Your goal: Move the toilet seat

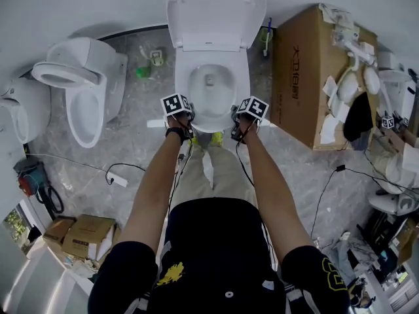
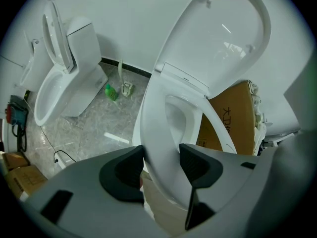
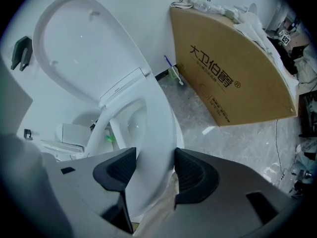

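Toilet seat point(image 1: 186, 87) lies straight ahead of the person. Its long axis runs from the hinge below the upright lid point(image 1: 216, 12) back toward the body, and its front end appears raised a little off the bowl's front edge. Left gripper point(image 1: 185, 118) and right gripper point(image 1: 241, 120) are equally near, each clamped across the thickness of the seat's front curve, one either side of centre. The coming swing should pivot about the far hinge. The seat is a glossy white oval ring, smooth and probably slippery under the pads.
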The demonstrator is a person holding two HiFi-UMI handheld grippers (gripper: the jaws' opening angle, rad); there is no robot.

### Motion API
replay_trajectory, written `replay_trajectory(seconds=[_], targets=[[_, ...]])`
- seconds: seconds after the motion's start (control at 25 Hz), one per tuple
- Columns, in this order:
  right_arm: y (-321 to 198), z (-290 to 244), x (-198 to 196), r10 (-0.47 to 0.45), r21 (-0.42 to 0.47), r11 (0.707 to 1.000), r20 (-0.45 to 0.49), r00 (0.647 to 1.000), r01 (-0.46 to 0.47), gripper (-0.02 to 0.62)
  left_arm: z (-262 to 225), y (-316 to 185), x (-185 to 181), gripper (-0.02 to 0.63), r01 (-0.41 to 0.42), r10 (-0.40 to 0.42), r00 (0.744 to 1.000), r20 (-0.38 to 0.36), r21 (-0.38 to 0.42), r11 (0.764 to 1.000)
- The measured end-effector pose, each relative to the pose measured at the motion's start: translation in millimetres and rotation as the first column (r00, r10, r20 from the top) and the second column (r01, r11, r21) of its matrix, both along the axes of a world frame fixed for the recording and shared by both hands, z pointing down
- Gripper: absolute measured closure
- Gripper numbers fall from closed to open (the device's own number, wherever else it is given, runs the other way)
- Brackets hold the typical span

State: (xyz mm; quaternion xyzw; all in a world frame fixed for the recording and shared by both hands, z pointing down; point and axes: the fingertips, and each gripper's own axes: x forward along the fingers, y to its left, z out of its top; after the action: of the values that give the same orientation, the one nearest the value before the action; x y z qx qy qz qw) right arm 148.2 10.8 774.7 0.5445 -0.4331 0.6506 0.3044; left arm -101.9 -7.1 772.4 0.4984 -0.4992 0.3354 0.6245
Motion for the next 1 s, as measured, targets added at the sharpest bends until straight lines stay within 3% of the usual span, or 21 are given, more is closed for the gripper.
replay_trajectory(seconds=[0.48, 1.0], targets=[[-29, -40, 0, 0.025, 0.002, 1.000, 0.012, 1.000, -0.025, 0.328, -40, -29, -1, 0.362, 0.018, -0.018, 1.000, 0.003, 0.018, 1.000], [-71, -80, 1, 0.062, 0.103, 0.993, 0.022, 0.998, -0.064, 0.334, -77, -66, -3, 0.362, 0.044, -0.043, 0.999, -0.014, 0.078, 0.996]])
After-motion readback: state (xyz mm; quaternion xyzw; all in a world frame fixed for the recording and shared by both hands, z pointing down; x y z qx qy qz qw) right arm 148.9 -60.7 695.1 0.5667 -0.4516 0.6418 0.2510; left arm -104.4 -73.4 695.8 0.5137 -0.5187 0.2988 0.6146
